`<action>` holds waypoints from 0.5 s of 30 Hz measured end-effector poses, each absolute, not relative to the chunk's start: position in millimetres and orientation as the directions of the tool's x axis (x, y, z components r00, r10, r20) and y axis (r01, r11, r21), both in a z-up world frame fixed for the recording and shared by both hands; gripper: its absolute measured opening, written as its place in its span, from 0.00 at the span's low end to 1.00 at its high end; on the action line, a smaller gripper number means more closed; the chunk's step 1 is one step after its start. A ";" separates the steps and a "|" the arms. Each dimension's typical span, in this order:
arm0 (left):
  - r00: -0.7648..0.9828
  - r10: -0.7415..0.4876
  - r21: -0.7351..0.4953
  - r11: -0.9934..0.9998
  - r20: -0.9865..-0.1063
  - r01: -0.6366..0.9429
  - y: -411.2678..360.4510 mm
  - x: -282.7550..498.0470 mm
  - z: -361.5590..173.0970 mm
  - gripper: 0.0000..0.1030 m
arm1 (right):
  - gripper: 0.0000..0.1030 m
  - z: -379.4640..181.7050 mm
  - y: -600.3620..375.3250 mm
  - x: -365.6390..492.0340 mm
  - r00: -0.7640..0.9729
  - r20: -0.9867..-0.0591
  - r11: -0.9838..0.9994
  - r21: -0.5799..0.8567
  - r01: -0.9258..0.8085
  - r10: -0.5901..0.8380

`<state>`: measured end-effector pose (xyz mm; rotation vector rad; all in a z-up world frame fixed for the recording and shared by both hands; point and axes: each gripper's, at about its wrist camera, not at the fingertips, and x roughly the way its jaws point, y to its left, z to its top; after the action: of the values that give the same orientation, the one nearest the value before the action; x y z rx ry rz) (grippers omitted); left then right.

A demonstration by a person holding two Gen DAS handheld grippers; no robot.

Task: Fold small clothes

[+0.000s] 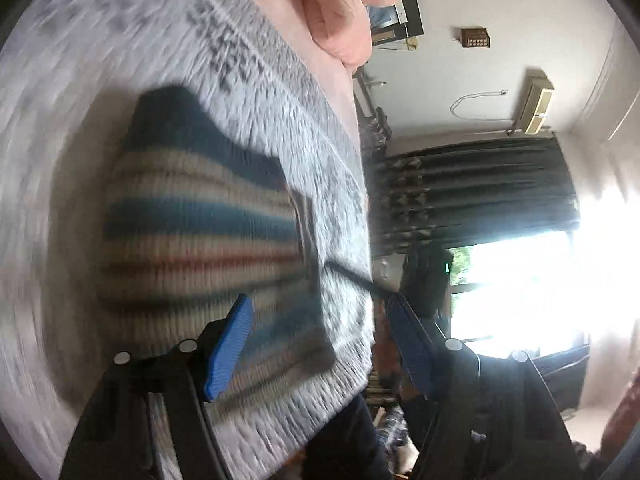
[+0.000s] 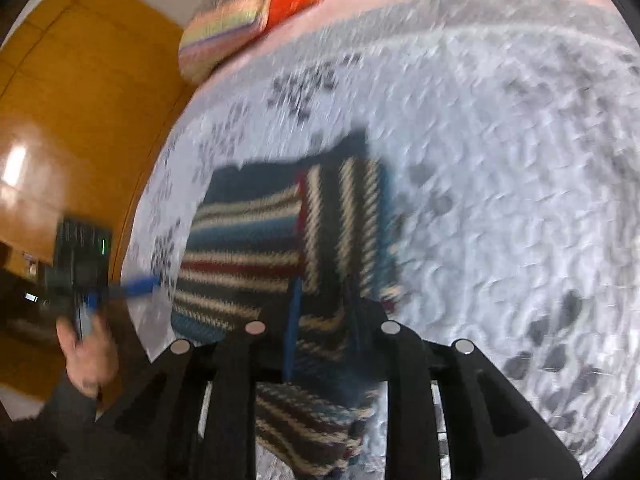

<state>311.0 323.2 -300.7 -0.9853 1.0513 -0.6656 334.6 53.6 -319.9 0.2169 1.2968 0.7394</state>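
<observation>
One striped knit sweater (image 2: pixel 280 240) lies partly folded on the grey patterned blanket (image 2: pixel 500 200), near its edge, with a sleeve doubled across the body. Your right gripper (image 2: pixel 320 320) pinches a fold of that sweater, fingers drawn close with knit between them. Your left gripper (image 1: pixel 320 344) hangs above the blanket's edge with its blue pads (image 1: pixel 230 348) spread wide and nothing between them. Both views are motion-blurred. Your left hand (image 2: pixel 86 354) shows beside the bed.
</observation>
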 end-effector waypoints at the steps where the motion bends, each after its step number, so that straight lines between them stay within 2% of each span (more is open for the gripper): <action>1: 0.370 -0.814 -0.877 0.480 -0.448 -0.008 319.3 319.4 -304.3 0.68 | 0.16 -330.4 58.1 336.0 0.062 -0.809 0.765 0.525 -0.373 0.585; 2: 0.348 -0.767 -0.826 0.563 -0.538 -0.037 314.8 333.3 -313.4 0.66 | 0.12 -338.0 59.6 335.8 0.061 -0.829 0.783 0.499 -0.370 0.557; 4: 0.301 -0.750 -0.800 0.593 -0.590 -0.090 312.9 346.6 -335.8 0.52 | 0.12 -354.0 58.7 341.6 0.061 -0.840 0.800 0.488 -0.348 0.539; 6: 0.296 -0.739 -0.788 0.608 -0.606 -0.094 311.4 348.1 -336.2 0.51 | 0.12 -347.4 58.0 340.0 0.061 -0.827 0.790 0.510 -0.340 0.559; 8: 0.316 -0.728 -0.781 0.620 -0.608 -0.073 315.0 339.5 -320.8 0.54 | 0.18 -327.0 54.9 325.1 0.077 -0.819 0.776 0.503 -0.380 0.568; 11: 0.305 -0.778 -0.810 0.586 -0.549 0.039 307.9 310.5 -295.2 0.55 | 0.18 -308.1 51.8 294.4 0.059 -0.818 0.747 0.489 -0.450 0.571; 13: 0.279 -0.759 -0.777 0.626 -0.589 0.063 295.9 297.2 -292.9 0.55 | 0.15 -312.0 52.0 275.6 0.032 -0.837 0.745 0.468 -0.476 0.546; 14: 0.255 -0.717 -0.733 0.679 -0.649 0.042 290.2 294.2 -303.6 0.54 | 0.12 -322.2 51.6 269.5 0.038 -0.864 0.767 0.425 -0.481 0.503; 15: 0.243 -0.689 -0.707 0.707 -0.683 0.018 288.2 293.4 -313.9 0.46 | 0.11 -329.2 51.9 269.0 0.036 -0.875 0.778 0.411 -0.474 0.484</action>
<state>293.4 288.2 -313.9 -0.6531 1.2451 -0.5325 269.0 51.9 -329.2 0.0084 1.3472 0.7359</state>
